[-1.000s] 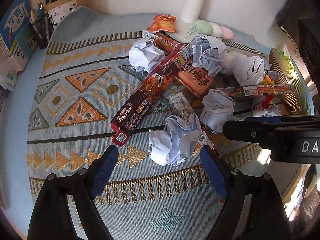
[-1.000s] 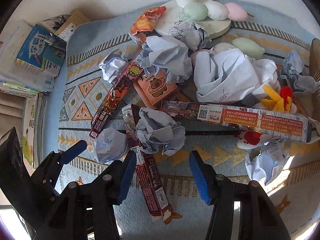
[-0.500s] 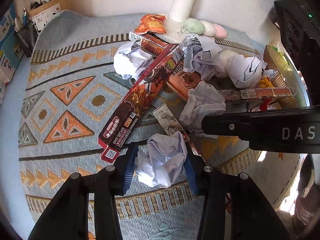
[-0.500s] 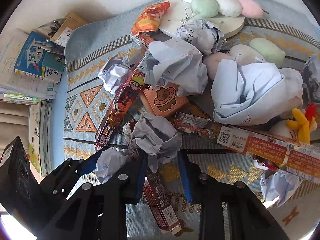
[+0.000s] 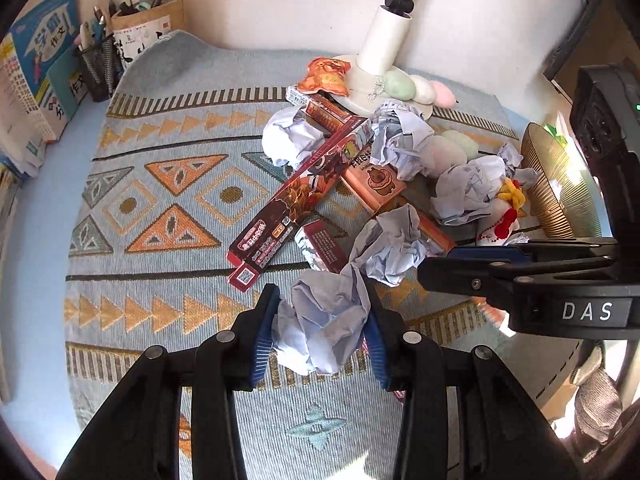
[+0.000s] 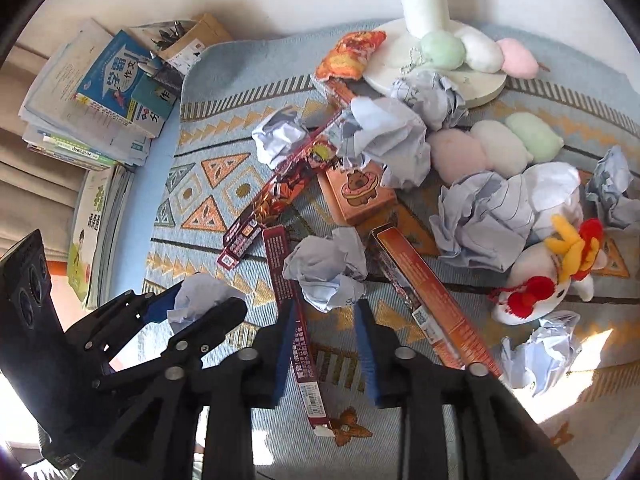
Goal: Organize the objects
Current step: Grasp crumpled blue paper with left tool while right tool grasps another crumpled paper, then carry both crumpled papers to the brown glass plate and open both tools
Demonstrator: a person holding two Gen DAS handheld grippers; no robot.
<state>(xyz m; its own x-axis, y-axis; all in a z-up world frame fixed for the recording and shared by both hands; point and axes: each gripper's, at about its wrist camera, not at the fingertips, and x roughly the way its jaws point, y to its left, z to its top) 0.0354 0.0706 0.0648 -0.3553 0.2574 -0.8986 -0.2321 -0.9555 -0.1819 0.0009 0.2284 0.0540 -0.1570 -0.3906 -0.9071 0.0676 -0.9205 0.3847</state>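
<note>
On a patterned mat strewn with clutter, the left gripper pinches a crumpled paper ball at the near edge, while the right gripper closes on a second paper wad just right of it. Both wads look light, soft and springy; squeezing across their bulk should hold them. Only the right wrist view shows the chicken plush clearly; only the left shows the gold basket.
</note>
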